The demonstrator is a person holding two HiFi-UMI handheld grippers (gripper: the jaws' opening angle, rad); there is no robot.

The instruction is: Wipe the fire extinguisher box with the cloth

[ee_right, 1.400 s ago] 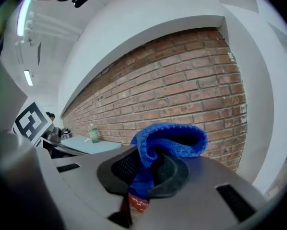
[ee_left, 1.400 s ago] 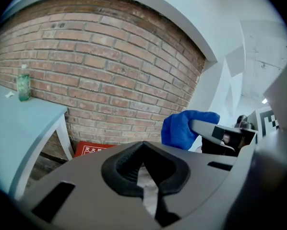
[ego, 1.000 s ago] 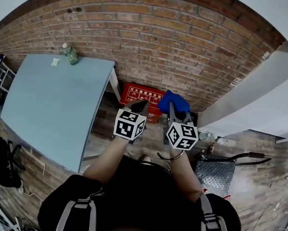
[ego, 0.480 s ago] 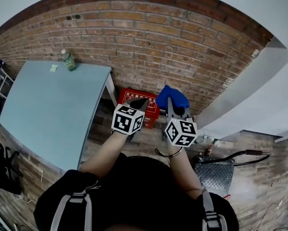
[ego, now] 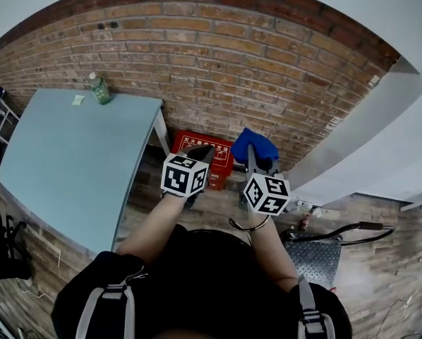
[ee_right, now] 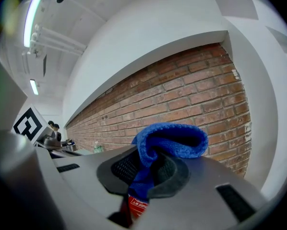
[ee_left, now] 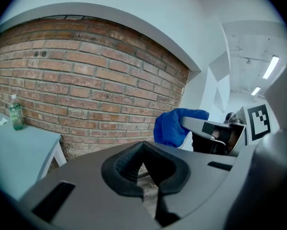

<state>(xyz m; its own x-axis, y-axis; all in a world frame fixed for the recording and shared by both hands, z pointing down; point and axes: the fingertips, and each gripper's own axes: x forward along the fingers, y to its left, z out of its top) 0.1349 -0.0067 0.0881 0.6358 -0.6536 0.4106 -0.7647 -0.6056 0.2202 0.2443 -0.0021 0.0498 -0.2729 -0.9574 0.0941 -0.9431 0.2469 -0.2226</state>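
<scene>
The red fire extinguisher box (ego: 200,150) stands on the floor against the brick wall, partly hidden behind both grippers. My right gripper (ego: 257,162) is shut on a blue cloth (ego: 254,147), which bunches above its jaws; the same blue cloth (ee_right: 168,145) fills the jaws in the right gripper view, with a sliver of the red box (ee_right: 136,206) below. My left gripper (ego: 202,155) hovers over the box with its jaws closed and nothing in them. In the left gripper view the left gripper (ee_left: 146,176) points at the brick wall, and the blue cloth (ee_left: 174,126) shows to its right.
A pale blue table (ego: 70,154) stands left of the box with a small bottle (ego: 98,87) at its far edge. A white wall (ego: 366,154) juts out on the right. A metal tread plate (ego: 315,258) and a dark handle (ego: 352,228) lie lower right.
Both grippers have drifted slightly and the view has shifted a little; the cloth stays held in the right gripper above the box.
</scene>
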